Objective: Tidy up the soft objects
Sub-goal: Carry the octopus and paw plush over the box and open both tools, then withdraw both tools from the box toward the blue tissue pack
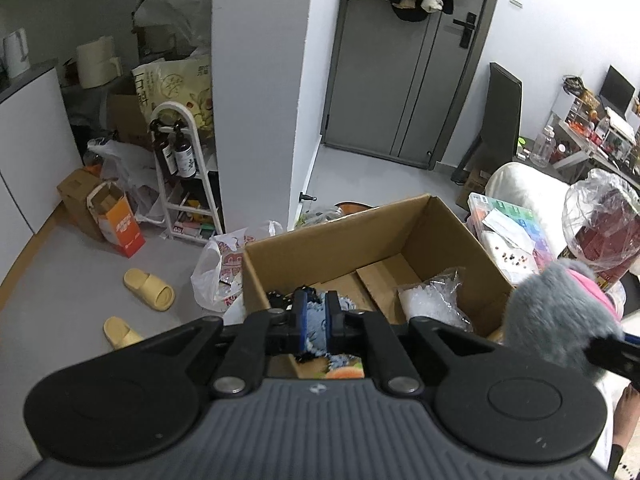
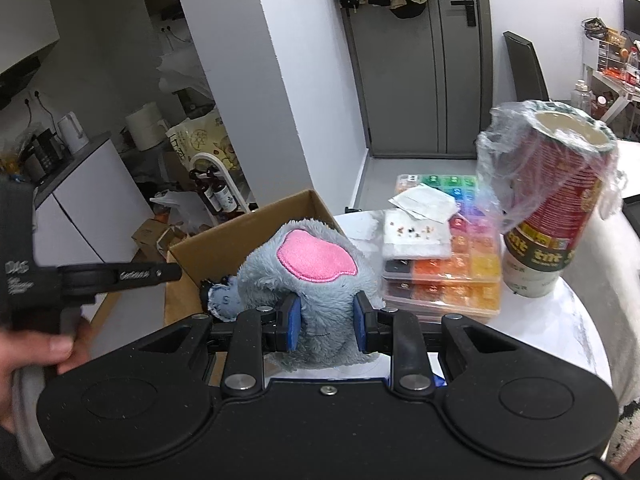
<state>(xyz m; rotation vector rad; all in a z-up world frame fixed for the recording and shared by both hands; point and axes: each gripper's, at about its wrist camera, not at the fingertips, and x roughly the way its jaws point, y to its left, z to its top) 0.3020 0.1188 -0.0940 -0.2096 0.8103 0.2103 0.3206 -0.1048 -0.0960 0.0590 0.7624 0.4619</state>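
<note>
An open cardboard box [image 1: 440, 236] stands in front of me; it also shows in the right wrist view [image 2: 240, 232]. My left gripper [image 1: 316, 320] is shut on a blue fuzzy soft object [image 1: 316, 326] over the box's near edge. My right gripper [image 2: 326, 320] is shut on a grey plush toy with a pink patch [image 2: 316, 260], held beside the box's right side. That plush shows at the right of the left wrist view [image 1: 560, 316]. A clear crinkled plastic bag [image 1: 436, 300] lies inside the box.
A colourful bead organiser [image 2: 460, 264] and a plastic-wrapped stack of red cups [image 2: 556, 192] sit on the white round table [image 2: 568, 328] to the right. On the floor lie yellow slippers [image 1: 148, 288], a plastic bag [image 1: 220, 276] and boxes by a white rack [image 1: 180, 184].
</note>
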